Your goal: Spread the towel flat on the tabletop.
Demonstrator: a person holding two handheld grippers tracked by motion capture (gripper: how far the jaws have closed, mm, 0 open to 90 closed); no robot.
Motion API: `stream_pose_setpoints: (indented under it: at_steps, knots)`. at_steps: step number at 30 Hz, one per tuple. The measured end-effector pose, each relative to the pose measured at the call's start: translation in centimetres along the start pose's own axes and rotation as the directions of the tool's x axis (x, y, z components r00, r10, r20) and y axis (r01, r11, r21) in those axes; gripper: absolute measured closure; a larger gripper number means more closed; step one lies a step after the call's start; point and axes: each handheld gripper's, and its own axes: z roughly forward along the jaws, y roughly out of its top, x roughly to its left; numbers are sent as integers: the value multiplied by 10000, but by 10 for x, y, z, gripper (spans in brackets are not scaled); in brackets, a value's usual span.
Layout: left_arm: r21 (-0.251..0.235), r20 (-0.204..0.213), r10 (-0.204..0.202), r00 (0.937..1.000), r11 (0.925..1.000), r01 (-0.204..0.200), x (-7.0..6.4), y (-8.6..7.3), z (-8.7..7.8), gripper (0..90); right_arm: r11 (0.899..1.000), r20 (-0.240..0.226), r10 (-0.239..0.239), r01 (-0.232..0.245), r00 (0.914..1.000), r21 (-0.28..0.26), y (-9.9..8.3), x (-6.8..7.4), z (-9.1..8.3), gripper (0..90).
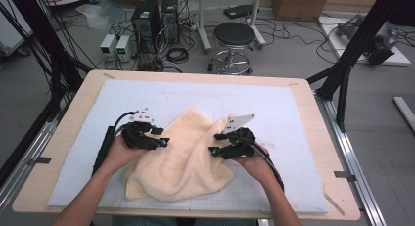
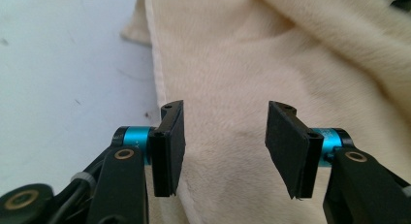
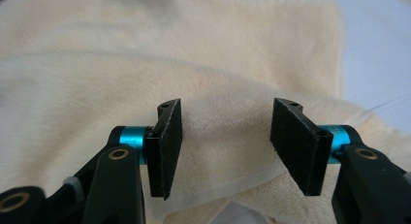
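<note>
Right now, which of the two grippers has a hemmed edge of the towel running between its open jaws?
The right gripper: the towel shows a hemmed edge crossing its open jaws. The left gripper has plain pile there, the hem beside one jaw.

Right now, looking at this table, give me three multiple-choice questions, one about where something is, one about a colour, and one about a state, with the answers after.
1. Where does the towel lie?
A. On the pale mat that covers the table, between the two hand-held grippers
B. On the round stool
C. On the floor beside the table

2. What colour is the towel?
A. Dark blue
B. Cream
C. Red

3. How do the jaws of the left hand-held gripper stand?
A. Clamped on the towel's edge
B. Apart, with towel showing between them
C. Shut with nothing between them

Answers: 1 A, the high view shows it bunched on the mat between the left gripper and the right hand-held gripper. 2 B, it is cream in all three views. 3 B, the left gripper view shows a wide gap between the pads.
</note>
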Motion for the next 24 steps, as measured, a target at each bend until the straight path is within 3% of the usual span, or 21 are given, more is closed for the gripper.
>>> stream_pose_setpoints:
  at_steps: [3, 4, 6, 7, 9, 12, 17, 18, 21, 24]
  knots:
    - [795, 158, -51, 9999, 9968, 39, 3, -4, 16, 568, 9997, -260, 201, -197, 9995, 150, -6, -2, 6, 606]
    - [927, 45, -27, 10000, 9957, 22, 1, -5, 19, 642, 9991, -535, 415, -409, 9977, 120, -11, -4, 9, 712]
    - [932, -181, 18, 9998, 9956, -1, -2, -4, 20, 676, 9992, -639, 401, -395, 9971, 106, -12, -5, 10, 750]
    - [883, -240, 176, 9996, 9960, -155, -3, -3, 18, 786, 9991, -669, 407, -399, 9969, 140, -12, -4, 6, 810]
    - [743, -462, 148, 9988, 9972, -114, -4, -2, 14, 832, 9997, -563, 246, -247, 9981, -10, -10, -4, 2, 832]
    - [59, -711, -353, 9968, 9993, 359, -4, -1, -1, 844, 9992, -422, 198, -212, 9989, -328, -9, -4, -7, 839]
    - [-810, -1027, -382, 9940, 9963, 299, -12, -3, -33, 851, 9975, -70, 82, -87, 9999, -700, -1, -3, -27, 843]
    - [-1038, -1101, -438, 9930, 9941, 323, -15, -4, -41, 858, 9950, 16, -50, 51, 10000, -1002, 4, -1, -35, 843]
    - [-1722, -1337, -475, 9899, 9848, 240, -24, -9, -68, 859, 9938, 102, -163, 173, 9998, -1094, 10, 4, -42, 844]
    - [-1970, -1449, -490, 9882, 9802, 197, -34, -23, -90, 860, 9927, 137, -393, 406, 9991, -1133, 12, 14, -53, 844]
